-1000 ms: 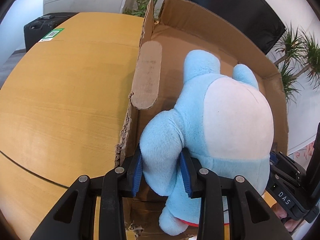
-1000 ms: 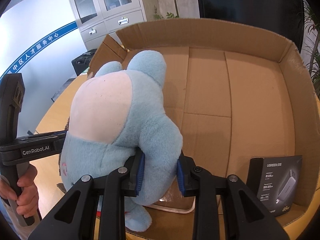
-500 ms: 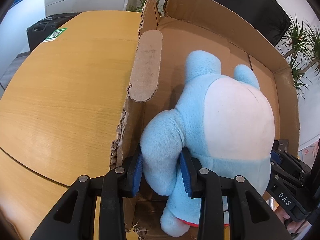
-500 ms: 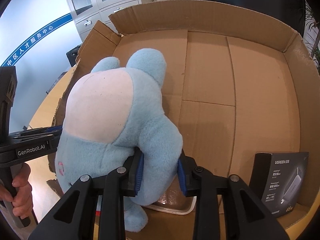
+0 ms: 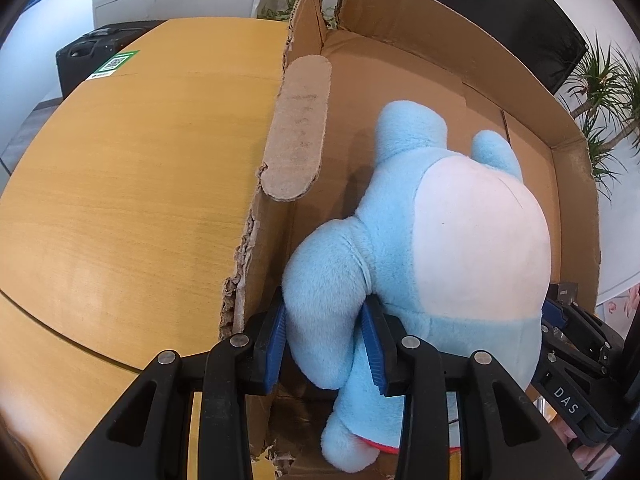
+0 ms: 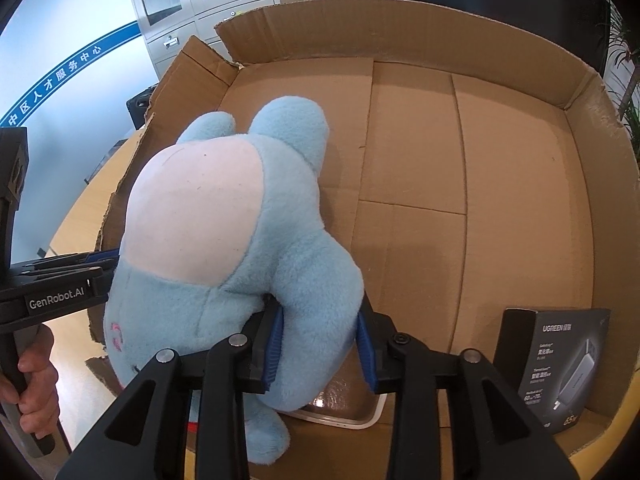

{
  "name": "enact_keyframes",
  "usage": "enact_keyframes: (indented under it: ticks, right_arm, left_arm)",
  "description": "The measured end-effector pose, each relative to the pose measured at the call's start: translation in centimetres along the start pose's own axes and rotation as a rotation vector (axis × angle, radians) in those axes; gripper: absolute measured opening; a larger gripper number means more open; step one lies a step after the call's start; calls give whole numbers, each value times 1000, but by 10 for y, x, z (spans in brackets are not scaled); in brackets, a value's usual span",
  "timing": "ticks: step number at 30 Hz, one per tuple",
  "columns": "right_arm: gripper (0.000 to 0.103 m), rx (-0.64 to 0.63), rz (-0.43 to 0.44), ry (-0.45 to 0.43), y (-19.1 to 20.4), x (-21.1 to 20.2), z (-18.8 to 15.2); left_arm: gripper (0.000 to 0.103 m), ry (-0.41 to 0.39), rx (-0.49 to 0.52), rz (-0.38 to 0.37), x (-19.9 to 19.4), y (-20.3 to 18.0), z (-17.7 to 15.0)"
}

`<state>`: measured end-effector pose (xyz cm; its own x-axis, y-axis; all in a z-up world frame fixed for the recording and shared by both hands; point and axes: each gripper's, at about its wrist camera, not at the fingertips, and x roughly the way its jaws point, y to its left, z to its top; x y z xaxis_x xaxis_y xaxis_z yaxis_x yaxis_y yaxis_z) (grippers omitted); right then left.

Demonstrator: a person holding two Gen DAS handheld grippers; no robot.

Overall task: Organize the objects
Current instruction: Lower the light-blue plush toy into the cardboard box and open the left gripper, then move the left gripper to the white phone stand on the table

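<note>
A light blue plush toy (image 5: 440,248) with a pale pink belly hangs inside a large open cardboard box (image 5: 400,52), near its left wall. My left gripper (image 5: 325,344) is shut on one of its arms. My right gripper (image 6: 318,344) is shut on its other arm; the toy (image 6: 224,248) fills the left half of that view, above the box floor (image 6: 480,184). The toy's feet hang near the box's front edge. Each gripper shows at the edge of the other's view.
A dark UGREEN product box (image 6: 560,364) stands in the box's front right corner. A flat white-rimmed device (image 6: 344,408) lies on the box floor under the toy. The box sits on a wooden table (image 5: 120,200). The box's left wall is torn (image 5: 240,272).
Both grippers have carried the toy forward and lower into the box. More of the box floor and walls now shows around it. The grips have not changed.
</note>
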<state>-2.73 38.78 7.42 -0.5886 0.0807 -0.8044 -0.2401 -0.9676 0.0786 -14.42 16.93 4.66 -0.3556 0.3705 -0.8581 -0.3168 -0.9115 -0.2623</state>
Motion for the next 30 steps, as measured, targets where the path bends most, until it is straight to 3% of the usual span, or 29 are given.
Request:
enact_keyframes:
  ticks: [6,7,8,9,10,12,14,20,24,27,30]
  right_arm:
    - [31,2,6,-2,-4,-9,0]
    - [31,10,10,-7,-6,-12,0]
    - [32,17,11,-11,-8,-15,1]
    - [38,12,17,-12,-9,-18,1]
    - [44,9,17,-21,-9,-23,2]
    - [70,3,8,-88,-11,-40,2]
    - [73,-14,-2,-138,-11,-57,3]
    - [77,-80,-10,-247,-22,-129,-3]
    - [83,-86,-64,-298,-49,-175,-27]
    - [84,-42,-101,-299,-79,-199,-48]
    - [85,31,-118,-268,-112,-211,-76]
  left_arm:
    - [35,-70,25,36,-26,-14,-1]
    - [38,-84,26,34,-31,-15,-1]
    - [50,-104,27,23,-36,-16,-2]
    - [65,-116,28,15,-39,-16,-2]
    - [69,-131,31,20,-43,-16,-1]
    - [73,-161,31,76,-51,-17,-2]
    - [73,-165,19,67,-57,-16,0]
    - [77,-253,76,-79,-102,-35,-9]
    - [95,-297,104,-211,-131,-63,-25]
    - [103,-260,178,-359,-140,-93,-37]
    - [103,-138,270,-487,-133,-136,-59]
